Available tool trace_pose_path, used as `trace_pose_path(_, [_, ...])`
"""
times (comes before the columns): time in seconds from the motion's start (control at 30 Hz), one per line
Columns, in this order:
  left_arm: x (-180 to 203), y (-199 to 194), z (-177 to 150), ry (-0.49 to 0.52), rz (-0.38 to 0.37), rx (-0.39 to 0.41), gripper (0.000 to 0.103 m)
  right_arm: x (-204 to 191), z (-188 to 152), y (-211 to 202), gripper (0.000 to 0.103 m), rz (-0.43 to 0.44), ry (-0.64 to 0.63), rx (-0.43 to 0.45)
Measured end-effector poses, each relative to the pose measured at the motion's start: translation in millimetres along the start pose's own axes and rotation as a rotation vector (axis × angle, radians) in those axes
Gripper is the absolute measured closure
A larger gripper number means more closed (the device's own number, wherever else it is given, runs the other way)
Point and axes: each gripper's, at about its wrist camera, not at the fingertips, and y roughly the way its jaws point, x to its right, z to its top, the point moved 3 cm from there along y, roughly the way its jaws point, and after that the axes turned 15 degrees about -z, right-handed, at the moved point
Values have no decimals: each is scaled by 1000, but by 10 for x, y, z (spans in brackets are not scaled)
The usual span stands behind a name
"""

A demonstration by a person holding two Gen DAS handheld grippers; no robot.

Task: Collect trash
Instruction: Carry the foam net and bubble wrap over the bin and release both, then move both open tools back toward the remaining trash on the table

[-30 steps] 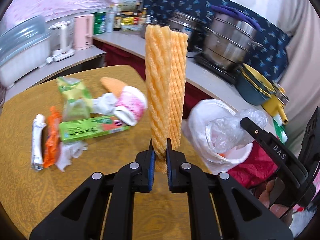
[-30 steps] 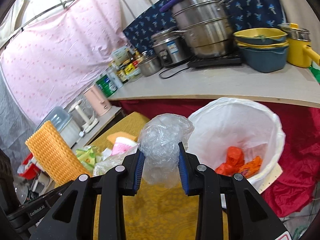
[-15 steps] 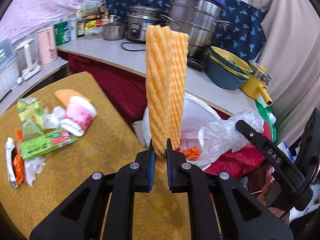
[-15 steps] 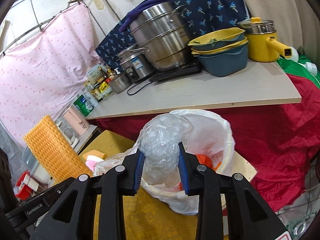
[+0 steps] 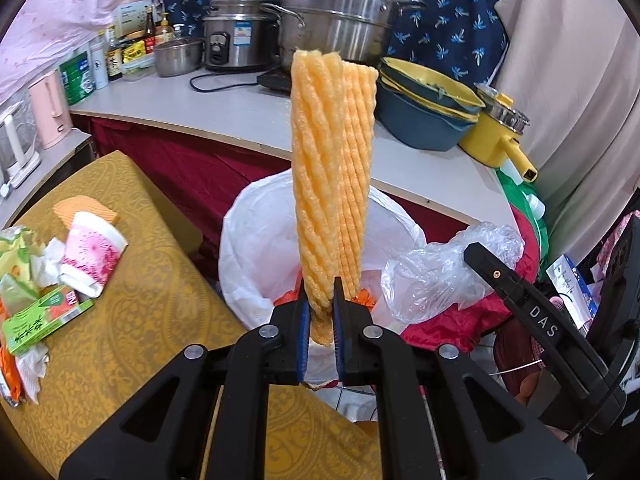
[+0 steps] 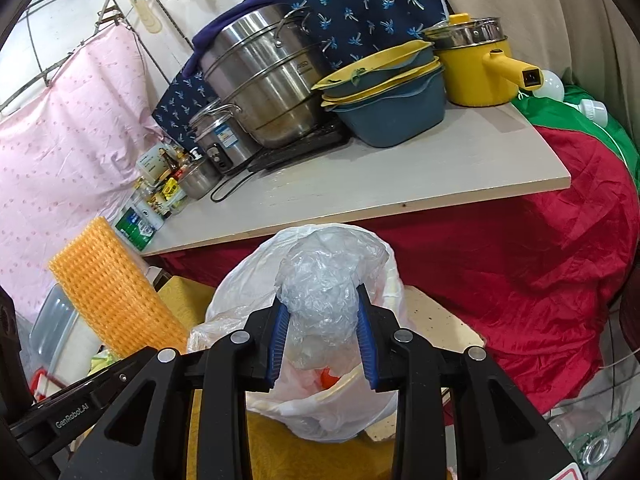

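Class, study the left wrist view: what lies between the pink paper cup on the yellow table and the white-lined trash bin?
In the left wrist view, nothing: only bare yellow tablecloth separates the pink cup from the trash bin off the table's edge.

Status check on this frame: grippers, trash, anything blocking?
Left gripper shut on orange foam net. Right gripper shut on crumpled clear plastic. Both at white trash bag; mouth unobstructed.

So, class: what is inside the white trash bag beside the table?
Inside the white trash bag, only orange scraps show near the bottom. The foam net and clear plastic wad, held in front, cover the rest of its contents.
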Motion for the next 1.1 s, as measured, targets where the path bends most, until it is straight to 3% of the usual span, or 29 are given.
trace_pose_path(0.3, [-77,431,20,-2,-4,-77,93,34,15,268,73,-25,-16,-22])
trace_pose_path(0.47, [-156,551,44,1,7,-81,91,-13,0,392,73,-32,-32,-35])
trace_pose_path(0.5, [-175,563,50,-1,13,-81,84,-25,3,415,73,-33,-33,-36])
trace_pose_path(0.6, [-259,531,69,-20,36,-57,51,-70,4,459,72,-33,-38,-38])
trace_pose_path(0.63, [-283,493,76,-25,38,-43,47,-94,6,473,72,-32,-41,-38])
trace_pose_path(0.73, [-349,399,108,-26,54,-18,37,-170,13,514,70,-32,-53,-41])
trace_pose_path(0.93, [-483,215,134,-46,78,19,31,-394,29,571,64,-23,-84,-41])
trace_pose_path(1.0, [-541,160,138,-58,86,27,30,-464,31,571,51,-17,-92,-37])
trace_pose_path(1.1, [-632,85,133,-76,98,35,26,-576,25,531,40,-16,-109,-17])
